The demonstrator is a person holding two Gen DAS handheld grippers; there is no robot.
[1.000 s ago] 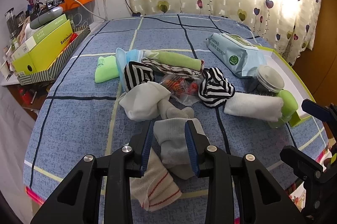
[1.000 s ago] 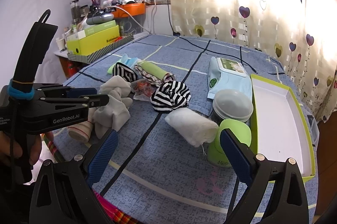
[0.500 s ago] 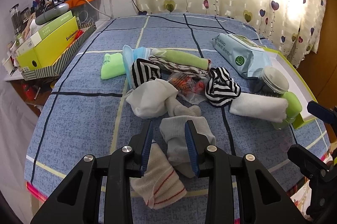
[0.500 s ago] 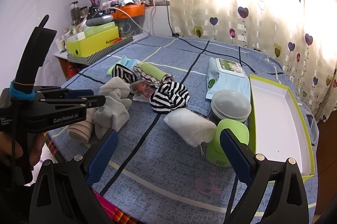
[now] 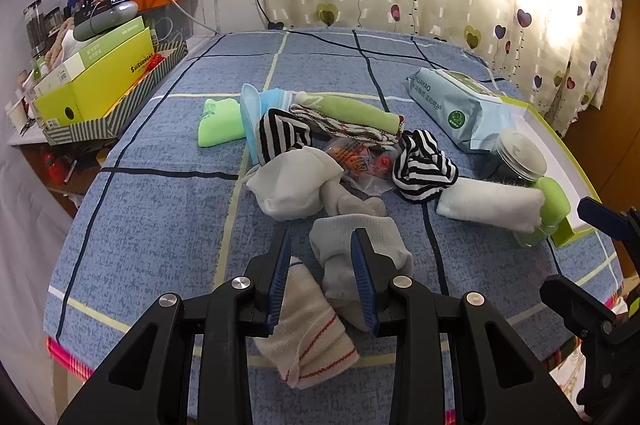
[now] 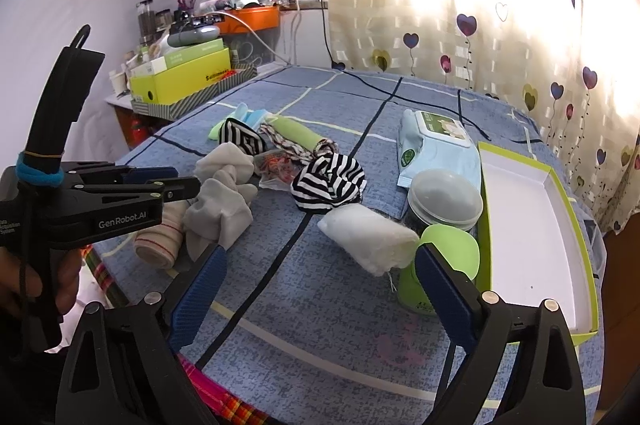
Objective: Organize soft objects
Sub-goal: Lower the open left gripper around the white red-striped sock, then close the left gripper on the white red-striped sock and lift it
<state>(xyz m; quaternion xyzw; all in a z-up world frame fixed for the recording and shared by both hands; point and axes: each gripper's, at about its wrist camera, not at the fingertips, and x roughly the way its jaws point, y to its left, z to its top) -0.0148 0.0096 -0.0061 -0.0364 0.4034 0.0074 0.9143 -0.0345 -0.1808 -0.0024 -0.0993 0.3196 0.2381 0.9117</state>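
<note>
Broadly, a bed [image 5: 160,225] in coarse blue woven cover, crossed by dark and pale lines, carries everything. At its right edge lies a shallow rectangular tray [image 6: 532,225], lime-green outside, smooth white inside. Beside it: a soft pale-blue wipes pack [image 5: 460,105], then a ribbed round jar [image 6: 444,201] with a translucent lid, touching a lime-green bottle [image 6: 448,249].

Soft objects sit mid-bed in a loose pile: rolled white towel [image 5: 488,203] against the bottle, crumpled black-and-white striped cloth [image 5: 424,169], bunched white sock [image 5: 296,181], green rolled cloth [image 5: 356,111], crinkly clear snack packet [image 5: 356,163].

Left gripper [image 5: 322,265]: fingers part-open, straddling a grey ribbed sock [image 5: 344,245] near the bed's front edge; whether the pads press it I cannot tell. A cream sock with red stripes [image 5: 308,341] lies just under it.

Right gripper [image 6: 316,289]: fingers wide apart, empty, hovering over bare cover.
</note>
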